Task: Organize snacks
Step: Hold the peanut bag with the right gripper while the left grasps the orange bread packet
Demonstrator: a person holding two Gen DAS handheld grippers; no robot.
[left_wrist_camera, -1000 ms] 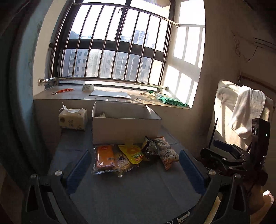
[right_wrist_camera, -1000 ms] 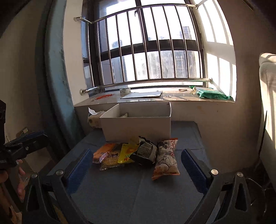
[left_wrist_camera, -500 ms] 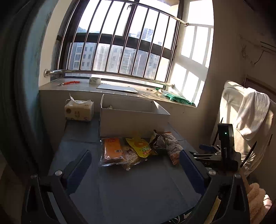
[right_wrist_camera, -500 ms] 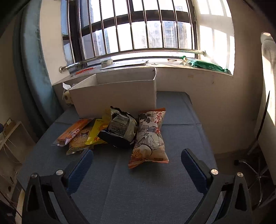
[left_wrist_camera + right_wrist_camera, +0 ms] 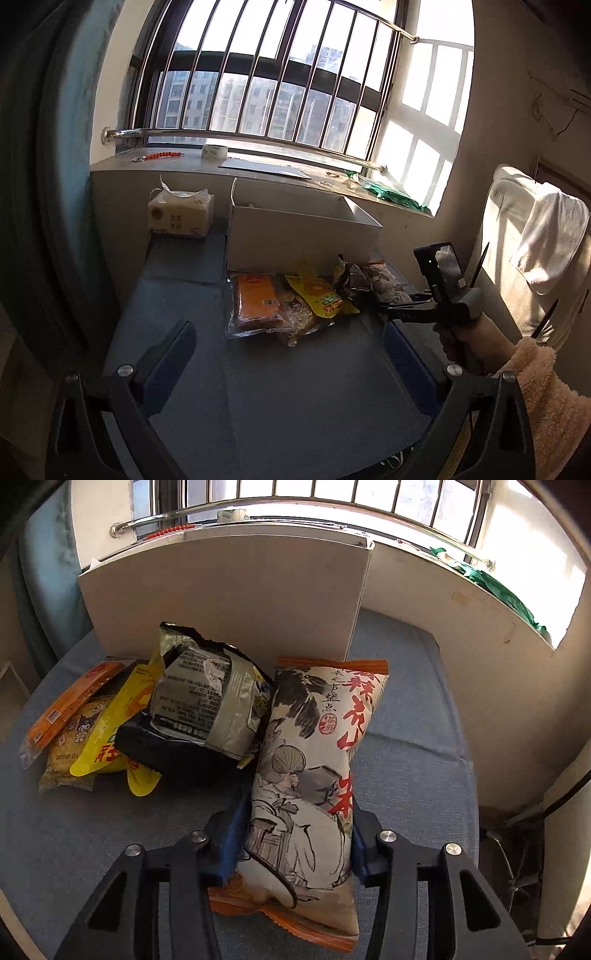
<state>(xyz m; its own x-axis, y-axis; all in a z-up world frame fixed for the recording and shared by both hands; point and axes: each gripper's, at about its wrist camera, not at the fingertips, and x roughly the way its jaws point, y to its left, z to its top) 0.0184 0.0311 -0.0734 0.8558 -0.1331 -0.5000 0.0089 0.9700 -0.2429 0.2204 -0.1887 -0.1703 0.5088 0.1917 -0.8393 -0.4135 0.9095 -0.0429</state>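
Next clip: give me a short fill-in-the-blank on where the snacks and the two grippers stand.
1. The right gripper has just been closing, with the ____ snack bag between its pads.
2. The left gripper holds ____.
3. The snack packets lie in front of the white ____.
4. The orange packet lies at the ____ end of the row in the left wrist view.

Missing words: ink-painting; nothing; box; left

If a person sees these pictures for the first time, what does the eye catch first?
First, the big illustrated snack bag with red characters, lying on the grey surface between the right gripper fingers, whose jaws have just been closing on it. Behind it stands the white box, with the other snack packets piled at its front.
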